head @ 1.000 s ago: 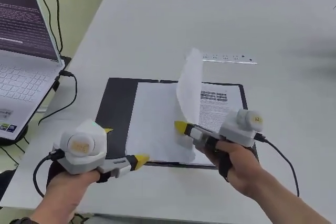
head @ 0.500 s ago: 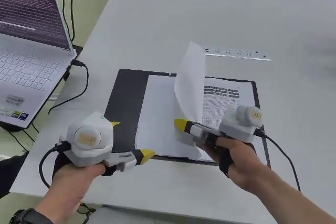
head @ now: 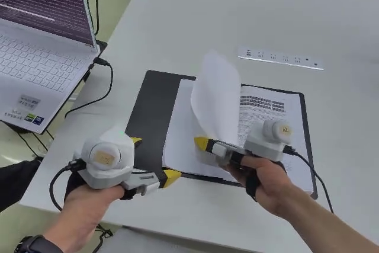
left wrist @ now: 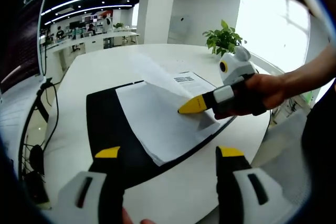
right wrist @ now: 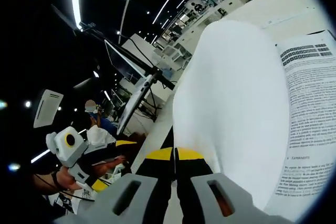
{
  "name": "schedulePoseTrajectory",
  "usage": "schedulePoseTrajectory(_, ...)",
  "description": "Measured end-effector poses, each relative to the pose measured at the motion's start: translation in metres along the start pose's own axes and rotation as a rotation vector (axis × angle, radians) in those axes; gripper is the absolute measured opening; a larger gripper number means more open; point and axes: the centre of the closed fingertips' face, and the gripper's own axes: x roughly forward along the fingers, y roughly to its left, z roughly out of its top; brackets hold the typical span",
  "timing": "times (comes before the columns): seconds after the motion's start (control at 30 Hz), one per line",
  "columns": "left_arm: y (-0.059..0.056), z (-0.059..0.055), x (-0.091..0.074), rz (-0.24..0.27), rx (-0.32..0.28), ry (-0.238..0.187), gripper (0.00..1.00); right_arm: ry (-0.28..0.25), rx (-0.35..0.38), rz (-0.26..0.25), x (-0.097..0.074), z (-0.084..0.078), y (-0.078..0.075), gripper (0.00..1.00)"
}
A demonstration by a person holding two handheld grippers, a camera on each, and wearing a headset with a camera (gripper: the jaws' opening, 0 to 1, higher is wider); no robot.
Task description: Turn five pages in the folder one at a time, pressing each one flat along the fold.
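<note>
Folder (head: pixel 151 111) lies open on table (head: pixel 207 22), fold running away from person. R gripper (head: pixel 204 144) is clamped on btm edge of page (head: pixel 216 96), which stands over the fold w/ landing side to its left. L gripper (head: pixel 154 158), jaws apart, is nearer that side.

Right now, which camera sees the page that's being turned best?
The head view: the whole lifted page curls above the folder. The right gripper view crops it close-up; the left gripper view sees it low and foreshortened.

laptop (head: pixel 41 57), power strip (head: pixel 281 59), white table (head: pixel 177 16)
</note>
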Motion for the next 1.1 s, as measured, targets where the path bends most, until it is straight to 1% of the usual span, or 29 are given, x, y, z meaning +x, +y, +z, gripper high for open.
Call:
schedulePoseTrajectory(0.07, 0.002, -0.001, 0.000, 0.001, -0.009, -0.001, 0.71, 0.006, 0.004, 0.003, 0.006, -0.001, -0.001, 0.00)
schedulePoseTrajectory(0.2, 0.006, -0.004, -0.004, 0.006, -0.021, -0.002, 0.71, 0.015, 0.017, 0.013, 0.016, -0.003, 0.002, 0.00)
schedulePoseTrajectory(0.27, 0.009, -0.006, -0.005, 0.009, -0.026, -0.001, 0.71, 0.030, 0.022, 0.014, 0.021, -0.008, 0.002, 0.00)
schedulePoseTrajectory(0.3, 0.010, -0.008, -0.006, 0.009, -0.030, -0.001, 0.71, 0.048, 0.034, 0.013, 0.023, -0.012, 0.003, 0.00)
schedulePoseTrajectory(0.43, 0.014, -0.009, -0.009, 0.015, -0.031, 0.001, 0.71, 0.063, 0.031, 0.008, 0.031, -0.020, 0.004, 0.00)
schedulePoseTrajectory(0.57, 0.019, -0.008, -0.012, 0.027, -0.039, -0.007, 0.71, 0.076, 0.042, -0.020, 0.037, -0.027, -0.003, 0.00)
schedulePoseTrajectory(0.67, 0.021, -0.008, -0.014, 0.034, -0.050, -0.013, 0.70, 0.097, 0.088, -0.060, 0.041, -0.034, -0.015, 0.00)
schedulePoseTrajectory(0.77, 0.023, -0.007, -0.016, 0.043, -0.056, -0.020, 0.70, 0.096, 0.099, -0.072, 0.047, -0.037, -0.020, 0.00)
schedulePoseTrajectory(0.8, 0.023, -0.007, -0.016, 0.045, -0.058, -0.021, 0.70, 0.101, 0.101, -0.090, 0.048, -0.037, -0.021, 0.00)
schedulePoseTrajectory(0.83, 0.024, -0.007, -0.017, 0.047, -0.061, -0.023, 0.70, 0.102, 0.100, -0.095, 0.048, -0.037, -0.021, 0.00)
schedulePoseTrajectory(0.9, 0.024, -0.008, -0.018, 0.050, -0.072, -0.026, 0.70, 0.112, 0.125, -0.119, 0.051, -0.042, -0.028, 0.01)
schedulePoseTrajectory(0.93, 0.024, -0.009, -0.019, 0.050, -0.079, -0.029, 0.70, 0.117, 0.138, -0.119, 0.052, -0.044, -0.028, 0.01)
schedulePoseTrajectory(1.0, 0.023, -0.010, -0.020, 0.054, -0.091, -0.033, 0.70, 0.114, 0.133, -0.110, 0.055, -0.046, -0.023, 0.01)
schedulePoseTrajectory(1.03, 0.024, -0.010, -0.020, 0.057, -0.093, -0.032, 0.70, 0.119, 0.107, -0.111, 0.056, -0.048, -0.023, 0.06)
schedulePoseTrajectory(1.1, 0.025, -0.011, -0.020, 0.060, -0.094, -0.030, 0.70, 0.118, 0.108, -0.102, 0.058, -0.049, -0.019, 0.10)
